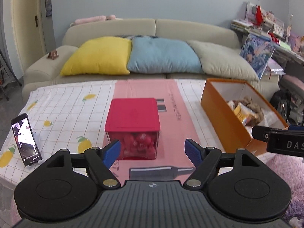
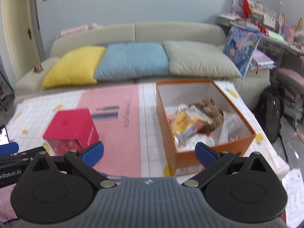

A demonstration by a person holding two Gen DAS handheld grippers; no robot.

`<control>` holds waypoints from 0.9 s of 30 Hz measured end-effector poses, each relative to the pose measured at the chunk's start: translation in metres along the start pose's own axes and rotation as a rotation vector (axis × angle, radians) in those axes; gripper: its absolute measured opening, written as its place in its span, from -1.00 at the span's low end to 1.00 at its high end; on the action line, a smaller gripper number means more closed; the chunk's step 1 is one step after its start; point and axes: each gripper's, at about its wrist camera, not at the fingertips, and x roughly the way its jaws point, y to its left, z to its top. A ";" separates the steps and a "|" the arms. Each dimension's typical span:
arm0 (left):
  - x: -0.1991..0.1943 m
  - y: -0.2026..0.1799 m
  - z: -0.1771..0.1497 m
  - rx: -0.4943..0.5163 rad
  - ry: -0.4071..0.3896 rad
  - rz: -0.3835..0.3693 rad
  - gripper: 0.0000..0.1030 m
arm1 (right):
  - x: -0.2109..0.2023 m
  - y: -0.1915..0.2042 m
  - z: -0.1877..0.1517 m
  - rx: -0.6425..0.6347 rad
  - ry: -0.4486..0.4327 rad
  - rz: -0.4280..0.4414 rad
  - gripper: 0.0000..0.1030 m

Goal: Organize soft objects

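A red-lidded clear box (image 1: 133, 125) with red items inside stands on the pink strip of the table, straight ahead of my left gripper (image 1: 153, 152), which is open and holds nothing. In the right wrist view the same red box (image 2: 70, 129) sits to the left. An orange cardboard box (image 2: 205, 117) with a brown plush toy (image 2: 210, 104), yellow packets and white bags stands just beyond my right gripper (image 2: 149, 152), open and empty. The orange box (image 1: 237, 117) is at the right in the left wrist view, with part of the other gripper beside it.
A phone (image 1: 25, 138) stands propped at the table's left edge. Behind the table is a beige sofa (image 1: 152, 30) with yellow (image 1: 98, 57), blue (image 1: 163, 55) and grey cushions (image 1: 224, 60). A black backpack (image 2: 271, 110) and cluttered shelves are at the right.
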 end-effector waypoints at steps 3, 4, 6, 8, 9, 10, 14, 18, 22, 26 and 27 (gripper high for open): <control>0.000 -0.001 -0.001 0.006 0.006 -0.003 0.74 | 0.006 -0.001 -0.004 0.007 0.040 0.008 0.95; -0.001 0.000 -0.002 0.008 0.008 0.000 0.74 | 0.007 0.000 -0.005 0.005 0.048 0.009 0.95; 0.001 -0.001 -0.002 0.012 0.016 0.004 0.74 | 0.008 0.001 -0.007 0.002 0.057 0.010 0.94; 0.002 -0.001 -0.001 0.012 0.023 0.004 0.74 | 0.008 0.001 -0.006 -0.003 0.057 0.011 0.95; 0.003 -0.001 0.000 0.012 0.026 0.004 0.74 | 0.008 0.002 -0.006 -0.006 0.057 0.011 0.94; 0.002 -0.001 0.000 0.012 0.028 0.004 0.74 | 0.008 0.002 -0.006 -0.010 0.059 0.011 0.94; 0.004 0.000 0.001 0.015 0.030 0.002 0.75 | 0.009 0.002 -0.005 -0.015 0.062 0.010 0.95; 0.004 0.000 0.001 0.013 0.033 0.005 0.74 | 0.009 0.002 -0.006 -0.014 0.062 0.010 0.95; 0.004 -0.002 0.002 0.016 0.034 0.006 0.74 | 0.010 0.001 -0.005 -0.008 0.066 0.010 0.94; 0.003 -0.002 0.002 0.017 0.032 0.007 0.74 | 0.011 0.001 -0.005 -0.001 0.068 0.009 0.94; 0.003 -0.002 0.002 0.016 0.032 0.007 0.74 | 0.010 0.001 -0.005 -0.002 0.068 0.009 0.95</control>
